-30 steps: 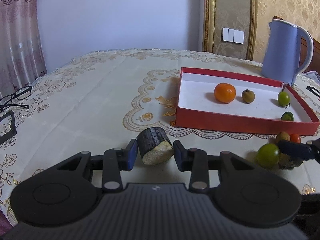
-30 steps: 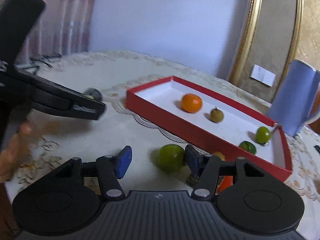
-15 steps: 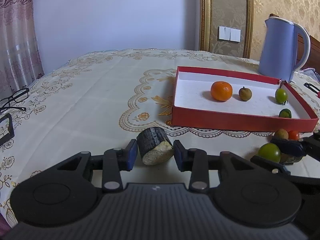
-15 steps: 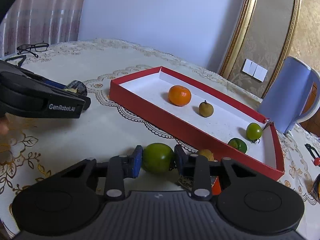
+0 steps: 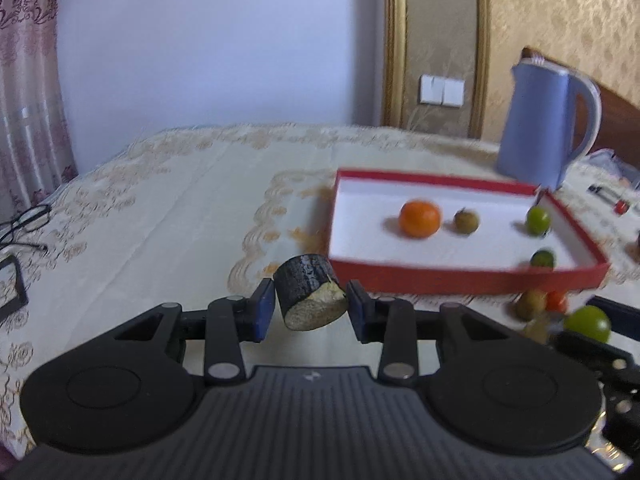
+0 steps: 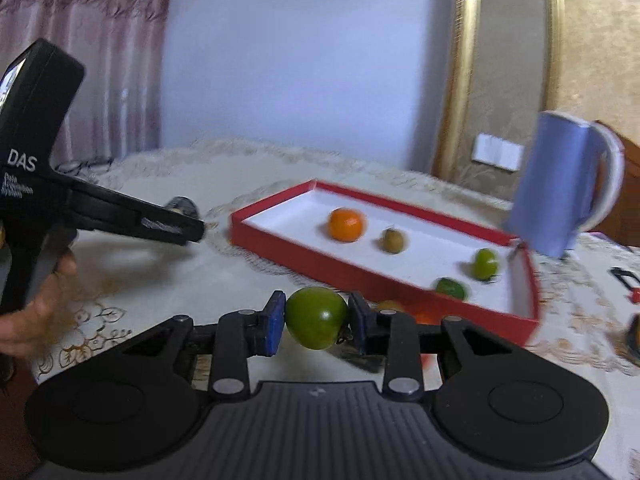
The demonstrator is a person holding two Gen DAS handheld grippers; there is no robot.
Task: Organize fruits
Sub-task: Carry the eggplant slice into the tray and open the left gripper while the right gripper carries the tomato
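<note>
Fruit-sorting, carry step. Right claw clenched on green fruit, lifted near red tray; left claw clenched on dark cut piece. Next, by my judgement: clear the near wall, release inside.

Left wrist view: looks low along my left fingers, facing the wall, close over the table.
Right wrist view: from further right, angled leftward (blurred).
Shared: the red tray, blue kettle.
</note>
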